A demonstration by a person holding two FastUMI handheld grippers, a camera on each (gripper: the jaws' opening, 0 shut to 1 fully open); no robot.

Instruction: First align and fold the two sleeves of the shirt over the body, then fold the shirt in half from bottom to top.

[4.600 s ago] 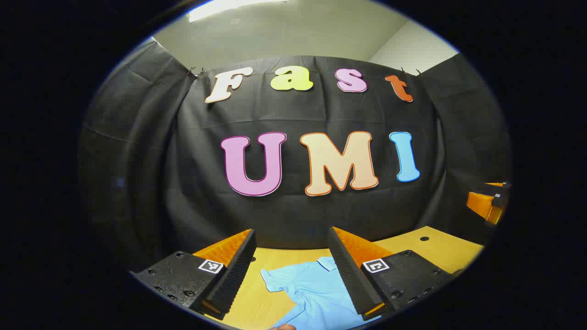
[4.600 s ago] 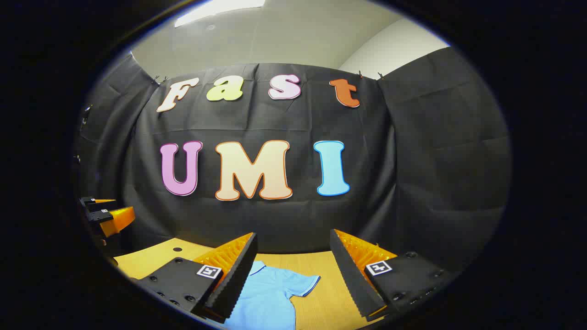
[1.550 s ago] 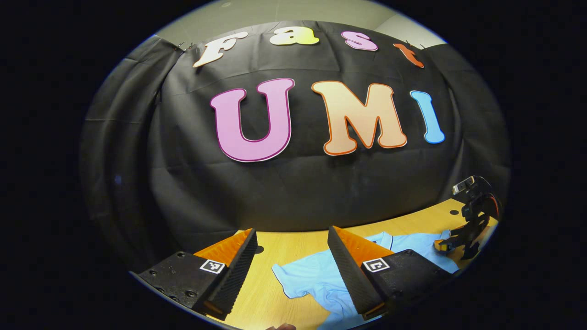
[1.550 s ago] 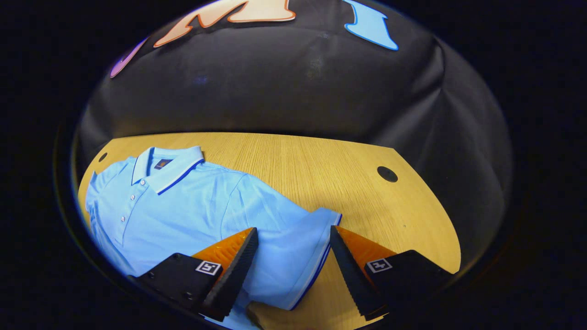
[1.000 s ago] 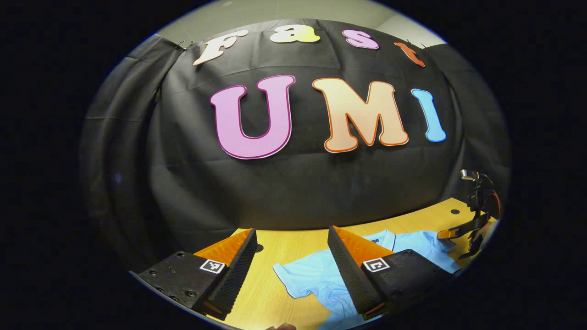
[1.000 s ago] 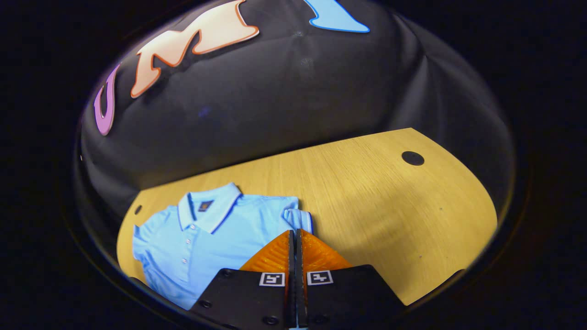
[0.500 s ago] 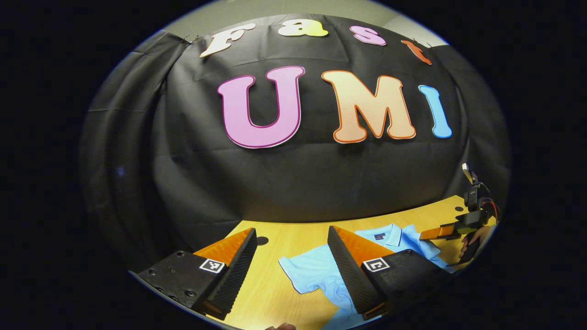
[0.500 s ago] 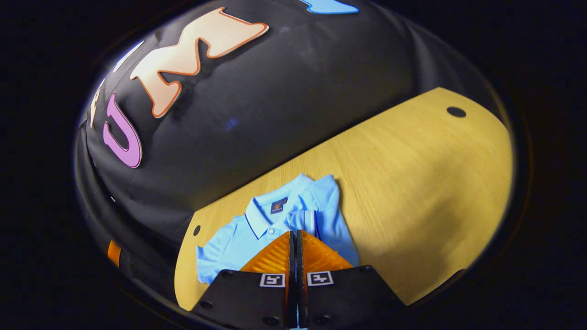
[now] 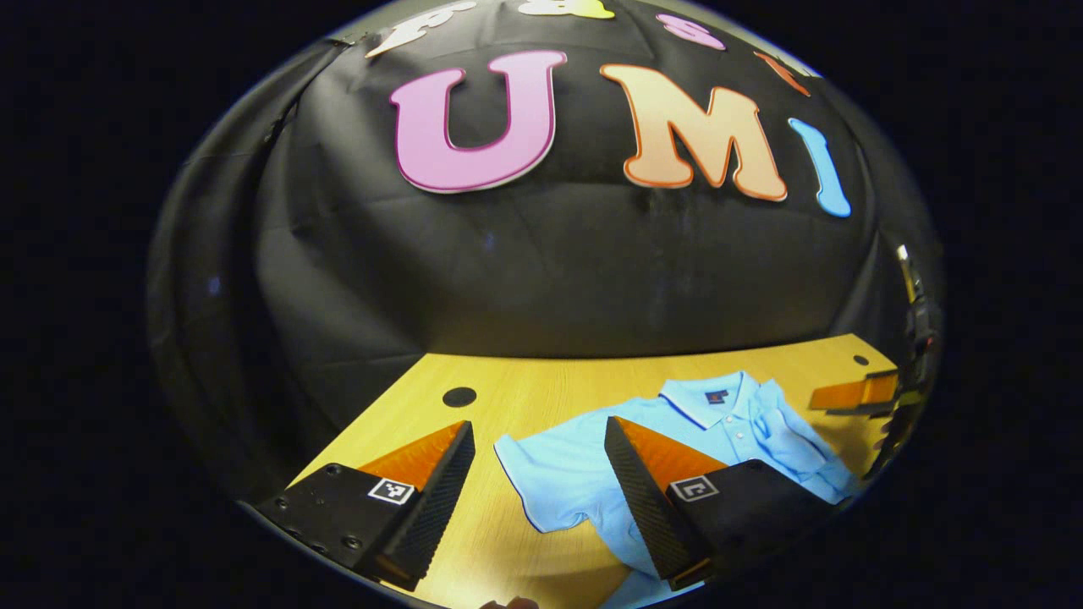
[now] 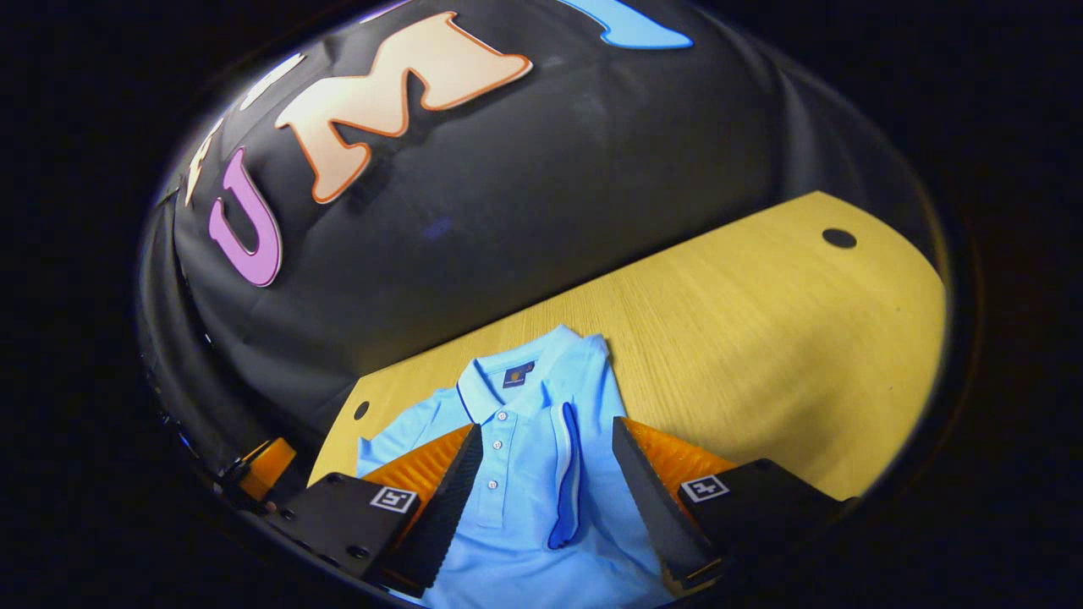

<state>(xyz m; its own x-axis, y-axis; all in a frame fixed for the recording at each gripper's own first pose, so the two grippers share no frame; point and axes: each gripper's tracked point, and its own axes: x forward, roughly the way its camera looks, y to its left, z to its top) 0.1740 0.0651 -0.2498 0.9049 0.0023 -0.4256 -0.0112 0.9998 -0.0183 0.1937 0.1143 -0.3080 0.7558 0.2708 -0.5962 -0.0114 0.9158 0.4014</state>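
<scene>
Now both hand-held grippers, left and right, gape over the shirt; table bare beyond its edge

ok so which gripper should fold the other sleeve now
Left. In the left gripper view the left gripper is open with the unfolded sleeve lying flat between its fingers. The right gripper is open over the sleeve already folded onto the shirt, farther from the flat one.

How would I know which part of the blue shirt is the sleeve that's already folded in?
Look at the wooden table and the light blue shirt lying on it. Just beside its row of buttons, the folded sleeve lies on the chest; its dark blue edge stripe marks it out.
</scene>
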